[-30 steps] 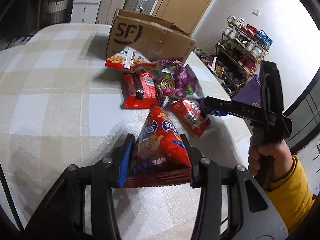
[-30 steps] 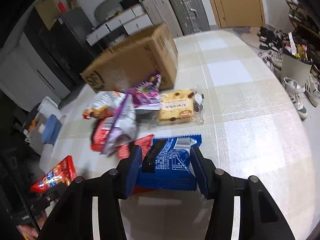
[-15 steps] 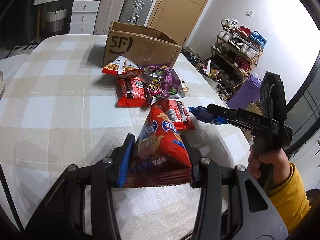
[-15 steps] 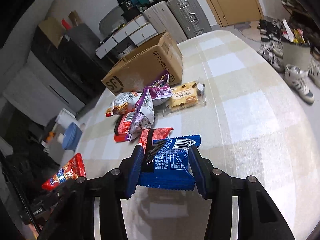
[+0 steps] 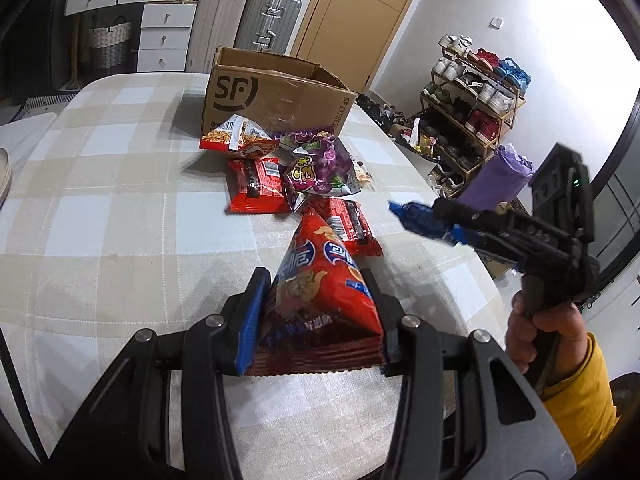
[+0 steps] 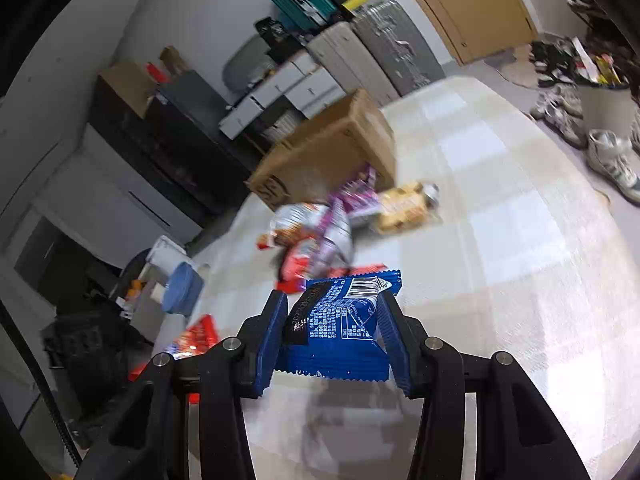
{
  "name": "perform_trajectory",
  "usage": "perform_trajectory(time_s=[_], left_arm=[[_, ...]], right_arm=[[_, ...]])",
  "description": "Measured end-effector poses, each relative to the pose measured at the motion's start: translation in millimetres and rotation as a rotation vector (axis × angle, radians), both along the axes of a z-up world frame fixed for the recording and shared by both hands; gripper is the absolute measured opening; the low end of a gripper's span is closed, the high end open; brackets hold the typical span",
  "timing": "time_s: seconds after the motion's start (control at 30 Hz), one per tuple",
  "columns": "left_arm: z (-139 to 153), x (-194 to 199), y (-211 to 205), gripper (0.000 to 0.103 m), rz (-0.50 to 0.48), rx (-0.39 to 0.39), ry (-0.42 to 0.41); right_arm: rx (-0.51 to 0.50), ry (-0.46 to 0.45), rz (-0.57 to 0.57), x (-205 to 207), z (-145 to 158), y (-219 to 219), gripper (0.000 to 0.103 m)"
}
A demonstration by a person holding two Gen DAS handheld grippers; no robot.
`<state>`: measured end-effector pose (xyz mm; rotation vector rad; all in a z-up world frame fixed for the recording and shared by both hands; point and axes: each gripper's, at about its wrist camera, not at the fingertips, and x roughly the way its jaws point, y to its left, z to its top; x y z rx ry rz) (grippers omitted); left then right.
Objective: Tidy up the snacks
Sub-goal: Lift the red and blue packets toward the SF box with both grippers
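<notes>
My left gripper (image 5: 316,312) is shut on a red snack bag (image 5: 320,292) and holds it above the near part of the checked table (image 5: 100,200). My right gripper (image 6: 334,324) is shut on a blue snack packet (image 6: 340,320), lifted off the table; it also shows in the left wrist view (image 5: 448,216) at the right. A pile of snacks lies in front of the open SF cardboard box (image 5: 276,100): an orange-and-white bag (image 5: 236,138), a purple bag (image 5: 320,168), two red packets (image 5: 256,190) and a clear cookie pack (image 6: 404,206).
The table's right edge drops to the floor, with a shoe rack (image 5: 476,96) and a purple bag (image 5: 496,180) beyond. Suitcases (image 5: 240,20) and white drawers (image 5: 160,32) stand behind the box. A plate rim (image 5: 4,172) sits at the far left.
Both grippers have risen and drawn back from the pile with their snacks. The right gripper has lifted the blue packet higher, and its view is now blurred by motion.
</notes>
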<state>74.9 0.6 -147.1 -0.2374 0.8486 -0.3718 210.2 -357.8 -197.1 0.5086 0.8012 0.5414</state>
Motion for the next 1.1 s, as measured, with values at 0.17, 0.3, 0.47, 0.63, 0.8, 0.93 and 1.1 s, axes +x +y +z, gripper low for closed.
perform_trajectory(time_s=[0.17,0.3,0.47,0.63,0.8,0.93,1.1], left_arm=[[6,3,1,0.041,0.012,0.01,-0.015],[9,2,1,0.041,0.014,0.019,-0.017],[10,1,1,0.041,0.014,0.022,-0.014],[13,2,1,0.041,0.013,0.02,-0.016],[20,5,5,0.041,0.017,0.017,-0.026],[18,7,9,0.041,0.027,0.012,-0.022],[11,11,8,0.041,0.027,0.02,-0.003]], right_arm=[[0.022,-0.044,0.045,-4,21,12,0.047],[0.032,-0.049,0.074,-9,25,21,0.047],[0.046,-0.033,0.08,-10,22,23,0.047],[0.057,-0.05,0.083,-10,32,21,0.047],[0.054,-0.069,0.094,-6,40,22,0.047],[0.057,-0.04,0.091,-2,31,23,0.047],[0.057,-0.006,0.089,4,15,22,0.047]])
